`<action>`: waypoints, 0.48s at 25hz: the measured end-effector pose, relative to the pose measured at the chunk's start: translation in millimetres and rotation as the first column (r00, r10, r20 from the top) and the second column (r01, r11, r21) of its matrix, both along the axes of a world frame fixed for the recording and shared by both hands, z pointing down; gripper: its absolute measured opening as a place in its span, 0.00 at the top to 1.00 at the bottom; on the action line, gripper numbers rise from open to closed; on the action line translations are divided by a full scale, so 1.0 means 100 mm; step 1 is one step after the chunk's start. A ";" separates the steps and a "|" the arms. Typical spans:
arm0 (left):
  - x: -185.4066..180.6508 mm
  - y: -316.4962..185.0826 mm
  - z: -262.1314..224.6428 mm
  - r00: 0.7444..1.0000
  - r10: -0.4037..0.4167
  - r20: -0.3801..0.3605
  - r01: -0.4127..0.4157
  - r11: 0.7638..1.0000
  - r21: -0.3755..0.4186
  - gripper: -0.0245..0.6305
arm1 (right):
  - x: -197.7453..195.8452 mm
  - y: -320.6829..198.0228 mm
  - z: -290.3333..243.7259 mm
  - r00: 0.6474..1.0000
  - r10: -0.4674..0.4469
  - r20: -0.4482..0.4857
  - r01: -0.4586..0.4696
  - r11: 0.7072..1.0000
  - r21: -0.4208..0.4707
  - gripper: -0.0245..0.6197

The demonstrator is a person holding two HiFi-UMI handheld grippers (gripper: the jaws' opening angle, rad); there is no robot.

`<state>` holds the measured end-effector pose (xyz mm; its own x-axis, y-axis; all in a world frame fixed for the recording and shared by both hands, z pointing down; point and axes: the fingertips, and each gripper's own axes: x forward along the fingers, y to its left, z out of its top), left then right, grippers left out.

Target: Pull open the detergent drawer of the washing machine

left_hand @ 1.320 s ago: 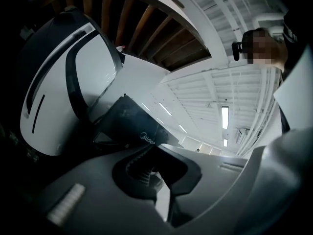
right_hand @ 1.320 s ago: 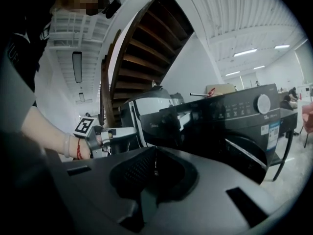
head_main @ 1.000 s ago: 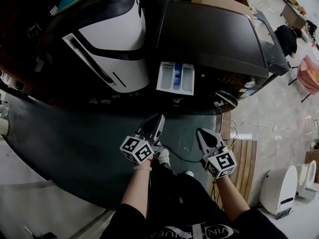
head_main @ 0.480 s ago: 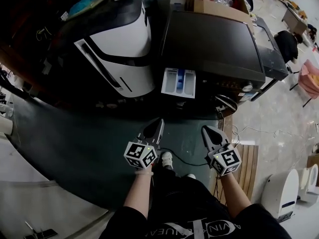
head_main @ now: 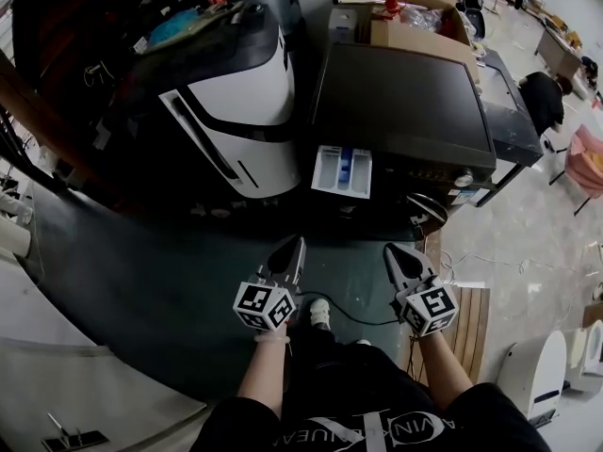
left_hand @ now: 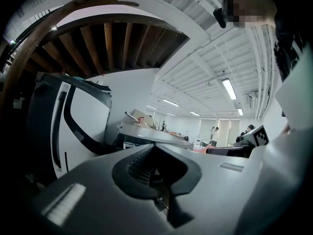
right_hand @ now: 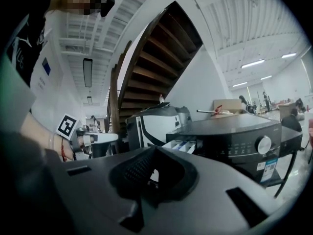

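Note:
The dark washing machine [head_main: 405,102] stands ahead of me with its white detergent drawer [head_main: 342,169] pulled out; blue and white compartments show inside. My left gripper [head_main: 298,243] is shut and empty, held well short of the drawer over the floor. My right gripper [head_main: 390,249] is also shut and empty, level with the left one. In the right gripper view the drawer [right_hand: 183,144] sticks out of the machine [right_hand: 239,131] beyond the closed jaws, and the left gripper's marker cube [right_hand: 67,126] shows at the left. The left gripper view shows closed jaws [left_hand: 154,148] and the machine's top [left_hand: 146,133].
A large white and black appliance [head_main: 236,111] stands left of the washing machine. Cardboard boxes [head_main: 415,12] lie behind it. A dark floor mat [head_main: 141,290], a thin cable [head_main: 363,318] and a slatted wooden board [head_main: 466,318] are underfoot. White devices [head_main: 537,375] sit at the lower right.
Both grippers have risen a little, still shut and empty, and the left one has rolled slightly. The drawer stays pulled out. The head view has shifted, showing more of the room behind.

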<state>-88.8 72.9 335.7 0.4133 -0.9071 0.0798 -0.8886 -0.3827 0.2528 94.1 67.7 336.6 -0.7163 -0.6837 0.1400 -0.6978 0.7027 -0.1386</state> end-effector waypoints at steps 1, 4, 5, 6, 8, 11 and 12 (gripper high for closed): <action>-0.01 0.01 -0.03 1.000 -0.006 0.005 0.005 1.000 0.004 0.95 | 0.00 0.00 -0.03 1.000 0.001 0.002 -0.001 1.000 0.005 0.94; -0.03 0.05 -0.12 1.000 -0.021 0.012 0.021 1.000 0.013 0.95 | 0.01 0.00 -0.14 1.000 0.004 0.007 -0.004 1.000 0.019 0.94; -0.04 0.07 -0.16 1.000 -0.026 0.009 0.026 1.000 0.016 0.95 | 0.01 0.00 -0.17 1.000 0.004 0.007 -0.004 1.000 0.021 0.94; -0.05 0.08 -0.20 1.000 -0.032 0.002 0.032 0.999 0.020 0.95 | 0.01 0.01 -0.20 1.000 0.003 0.009 -0.004 1.000 0.023 0.94; -0.08 0.10 -0.27 0.999 -0.043 -0.013 0.043 0.999 0.031 0.95 | 0.01 0.02 -0.25 1.000 0.000 0.014 -0.001 1.000 0.029 0.94; -0.11 0.10 -0.38 0.998 -0.057 -0.014 0.058 0.997 0.047 0.95 | 0.01 0.00 -0.35 1.000 -0.003 0.022 0.002 0.999 0.046 0.94; -0.12 0.10 -0.40 0.998 -0.059 -0.011 0.059 0.997 0.049 0.95 | 0.01 -0.01 -0.37 1.000 -0.003 0.024 0.002 0.999 0.050 0.94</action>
